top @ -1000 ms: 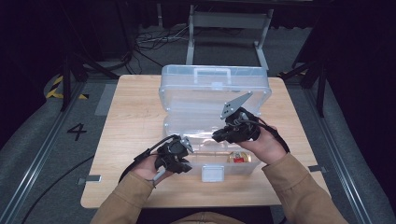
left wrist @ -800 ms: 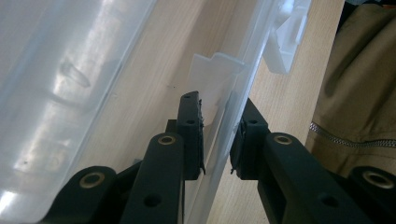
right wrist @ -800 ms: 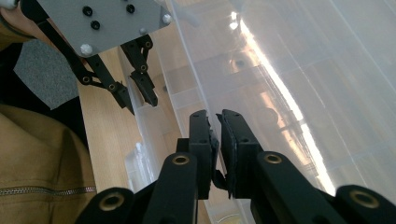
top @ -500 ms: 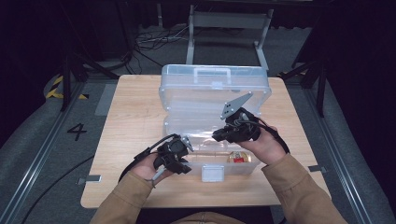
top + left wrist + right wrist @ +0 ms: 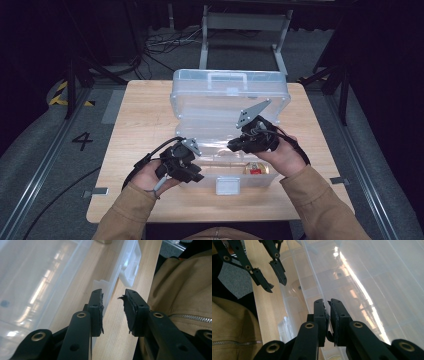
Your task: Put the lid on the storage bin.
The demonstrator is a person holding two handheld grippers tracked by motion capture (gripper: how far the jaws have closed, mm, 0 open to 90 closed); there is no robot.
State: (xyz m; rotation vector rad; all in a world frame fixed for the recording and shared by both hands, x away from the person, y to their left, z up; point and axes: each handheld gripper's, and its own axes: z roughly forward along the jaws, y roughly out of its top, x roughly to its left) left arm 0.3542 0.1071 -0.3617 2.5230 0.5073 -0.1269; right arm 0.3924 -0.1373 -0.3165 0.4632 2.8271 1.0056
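Since a second ago the left gripper (image 5: pixel 192 162) has lifted a little off the front left corner of the clear plastic box (image 5: pixel 230 107), and its jaws have just been opening. In the left gripper view they stand apart with nothing pressed between them: the thin front wall of the box (image 5: pixel 110 292) runs just past the tip of one pad, while the bare wooden table (image 5: pixel 117 322) shows through the gap. The right gripper (image 5: pixel 237 145) has stayed put over the middle of the box.

The right gripper (image 5: pixel 328 302) view shows its jaws almost together, a narrow slit left between the pads, and a thin clear edge of the box seems to run into that slit, though I cannot tell for sure that it is pinched. It also shows the left gripper (image 5: pixel 275 281) farther off, spread open above the box's corner.

The high view adds the raised lid with its moulded handle, a white latch (image 5: pixel 227 186) at the front, and a small gold and red thing (image 5: pixel 256 169) inside the box, just below the right gripper.

The box is glossy, see-through and ribbed; the pads are black, rubbery and frayed at the edges. A tan sleeve (image 5: pixel 180 290) with a zip lies beside the left jaws.
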